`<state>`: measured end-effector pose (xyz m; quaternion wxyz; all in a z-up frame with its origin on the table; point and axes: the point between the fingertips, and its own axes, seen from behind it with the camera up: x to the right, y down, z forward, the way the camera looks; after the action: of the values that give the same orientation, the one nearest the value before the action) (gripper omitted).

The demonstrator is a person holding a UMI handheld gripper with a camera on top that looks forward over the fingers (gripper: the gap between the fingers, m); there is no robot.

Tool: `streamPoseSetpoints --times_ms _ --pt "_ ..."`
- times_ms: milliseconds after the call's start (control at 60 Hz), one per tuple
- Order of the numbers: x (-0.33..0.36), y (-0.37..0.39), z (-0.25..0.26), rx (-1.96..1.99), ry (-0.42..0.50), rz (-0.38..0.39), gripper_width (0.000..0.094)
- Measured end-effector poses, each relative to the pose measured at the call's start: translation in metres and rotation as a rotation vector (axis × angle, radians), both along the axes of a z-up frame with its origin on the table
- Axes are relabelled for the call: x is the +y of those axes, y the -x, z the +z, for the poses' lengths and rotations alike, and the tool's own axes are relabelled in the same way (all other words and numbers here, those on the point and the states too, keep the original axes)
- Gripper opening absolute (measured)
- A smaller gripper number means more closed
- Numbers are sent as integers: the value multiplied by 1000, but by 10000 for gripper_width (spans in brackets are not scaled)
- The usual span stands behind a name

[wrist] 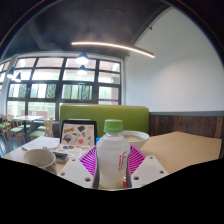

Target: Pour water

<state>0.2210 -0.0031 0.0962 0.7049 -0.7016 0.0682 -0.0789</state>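
A clear plastic bottle with a green cap and a white label stands upright between my fingers. My gripper is shut on the bottle, both magenta pads pressing its sides. A white cup sits on the table to the left of the fingers. The bottle's base is hidden behind the gripper body.
A white bowl stands behind the bottle. A tablet or picture card leans upright left of the bottle, with a white plate and small items near it. The tan table stretches right. A green bench back and windows lie beyond.
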Motion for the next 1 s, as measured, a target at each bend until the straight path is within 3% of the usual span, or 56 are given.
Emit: streamPoseSetpoints --times_ms 183,367,400,467,483,650,833,1000 --pt "-4 -1 3 9 12 -2 371" --pt "11 2 -3 10 27 0 534" --pt "14 1 -4 -2 39 -7 590" --pt "-4 0 0 -15 61 3 840" --pt "-4 2 0 -13 64 9 856" --pt "-16 13 -5 31 105 50 821" --pt "-104 10 0 61 131 -27 825" --pt "-171 32 5 85 128 -5 828"
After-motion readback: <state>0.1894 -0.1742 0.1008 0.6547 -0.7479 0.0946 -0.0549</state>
